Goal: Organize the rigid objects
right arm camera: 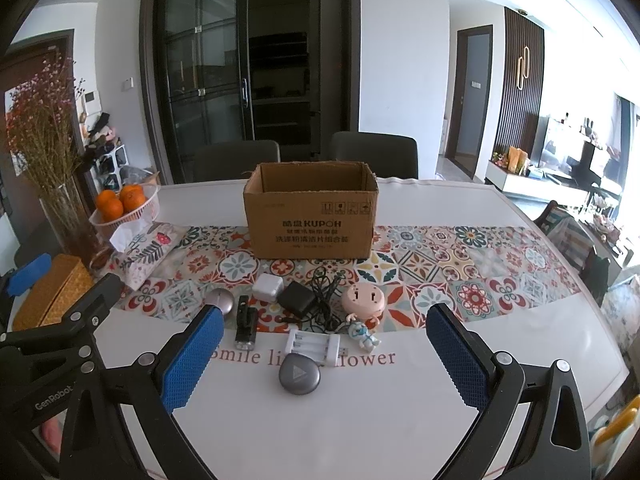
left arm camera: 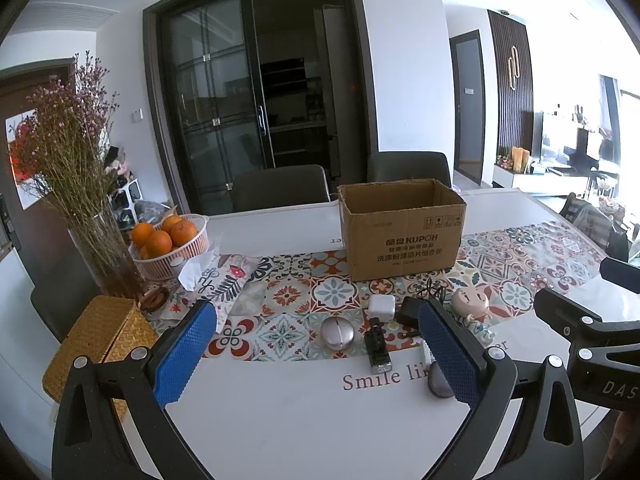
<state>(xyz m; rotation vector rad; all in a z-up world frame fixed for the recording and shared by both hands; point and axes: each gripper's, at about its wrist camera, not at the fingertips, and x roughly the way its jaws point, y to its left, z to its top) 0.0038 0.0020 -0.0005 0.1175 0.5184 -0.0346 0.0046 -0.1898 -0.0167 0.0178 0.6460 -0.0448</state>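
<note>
**Both claws wide open, pile of gadgets waiting by the KUPOH box**

So here's the table: an open cardboard box (right arm camera: 311, 216) stands upright on the patterned tile runner (right arm camera: 460, 264), top flaps gone or folded in, nothing visible inside from this angle. The front reads "KUPOH" with lines of Chinese print under it and a row of little handling icons near the top right.

Just in front of the box sits the clutter: a white charger cube (right arm camera: 265, 287), a black adapter (right arm camera: 296, 297) with its tangled cable (right arm camera: 325, 296), a pink round face-looking thing (right arm camera: 363, 298), a silver ball (right arm camera: 220, 301), a black flashlight-ish stick (right arm camera: 245, 326), a white battery charger (right arm camera: 314, 343), a small astronaut figure (right arm camera: 363, 335) and a grey pebble-shaped gadget (right arm camera: 299, 374) with a triangle mark on it. The pebble lies on the white tabletop, right over the printed words, which read something like "Smile li… flower".

The left gripper (left arm camera: 316, 356) hangs above the near edge with its blue pads spread far apart, gripping nothing. Same with the right gripper (right arm camera: 325, 354): fully splayed, empty. One frame says "GenRobot", the other shows "DAS".

Off to the left: a basket of oranges (right arm camera: 127, 208), a floral tissue pouch (right arm camera: 149, 252), a woven box (right arm camera: 52, 292) and a vase of dried flowers (right arm camera: 66, 216).
</note>
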